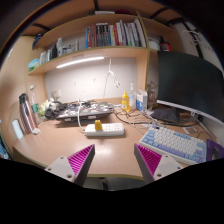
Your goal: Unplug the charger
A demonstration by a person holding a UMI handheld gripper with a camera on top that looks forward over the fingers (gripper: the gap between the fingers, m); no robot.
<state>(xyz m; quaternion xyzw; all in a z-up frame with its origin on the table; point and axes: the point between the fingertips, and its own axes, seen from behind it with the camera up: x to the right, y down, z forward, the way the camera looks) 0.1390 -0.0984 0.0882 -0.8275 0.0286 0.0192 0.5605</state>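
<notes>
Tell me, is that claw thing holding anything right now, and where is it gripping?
Nothing is held. The gripper is open, with only bare desk between its fingers. The power strip with the charger lies beyond them, untouched.

My gripper's matt pink pads [82,158] are hovering, parted, over a smooth wooden desk [110,150]; glossy monitor [188,85] is gleaming.

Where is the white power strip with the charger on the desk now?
In the gripper view, the white rectangular power strip lies on the wooden desk, beyond the open tool, left of the white keyboard, with a white cable rising from it.
</notes>
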